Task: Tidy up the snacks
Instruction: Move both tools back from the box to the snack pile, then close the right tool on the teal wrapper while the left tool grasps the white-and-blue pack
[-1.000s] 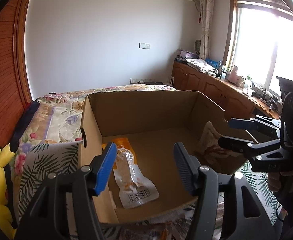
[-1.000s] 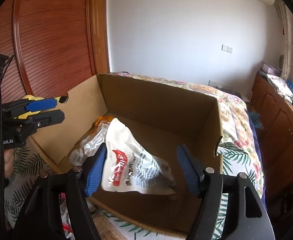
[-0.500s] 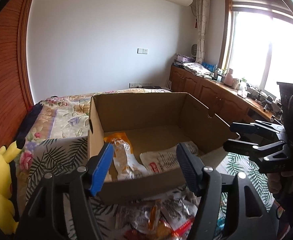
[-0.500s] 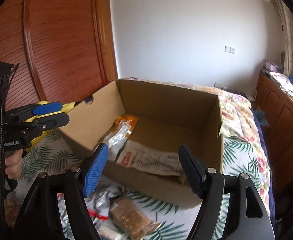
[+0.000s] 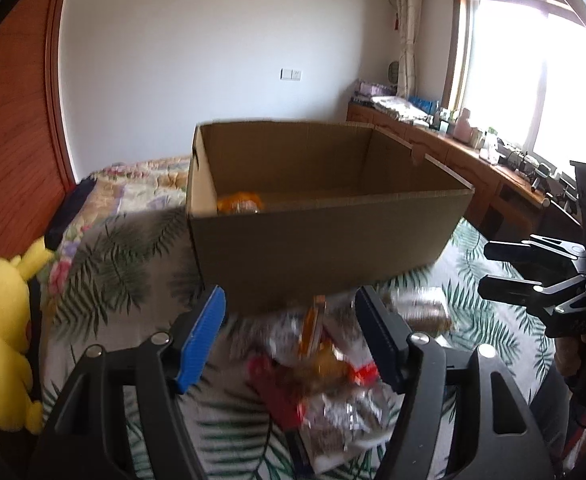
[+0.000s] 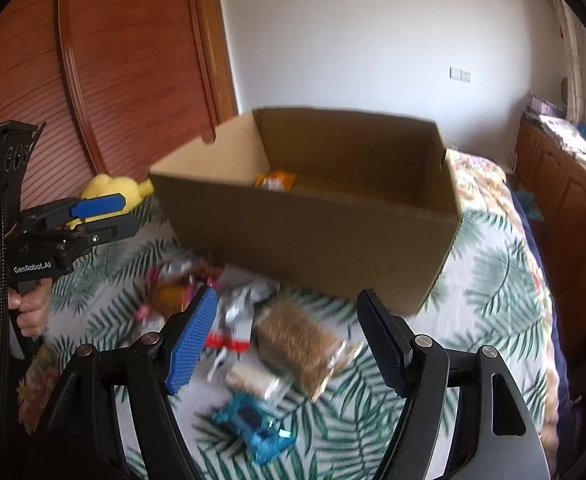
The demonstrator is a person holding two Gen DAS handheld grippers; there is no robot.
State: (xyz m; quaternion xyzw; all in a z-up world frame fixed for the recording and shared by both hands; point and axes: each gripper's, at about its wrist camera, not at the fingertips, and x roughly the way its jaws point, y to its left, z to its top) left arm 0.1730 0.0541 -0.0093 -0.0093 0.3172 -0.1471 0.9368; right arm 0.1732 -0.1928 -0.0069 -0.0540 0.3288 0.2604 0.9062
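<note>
Snacks (image 6: 253,344) sit mid-frame below the box (image 6: 313,232); both grippers (image 5: 289,332) (image 6: 287,332) hang wide and empty, probably lining up the next grab.

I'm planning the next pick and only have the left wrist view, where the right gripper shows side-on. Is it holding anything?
Observer: No. In its own camera the right gripper is open, with nothing between its fingers.
Operator: Is there any packet near it that I might be missing?
Observer: Yes, a teal packet lies flat on the bedspread, at the near edge of the pile.
Operator: What is next to it?
Observer: A brown packet lies just beyond it, towards the box.
</note>
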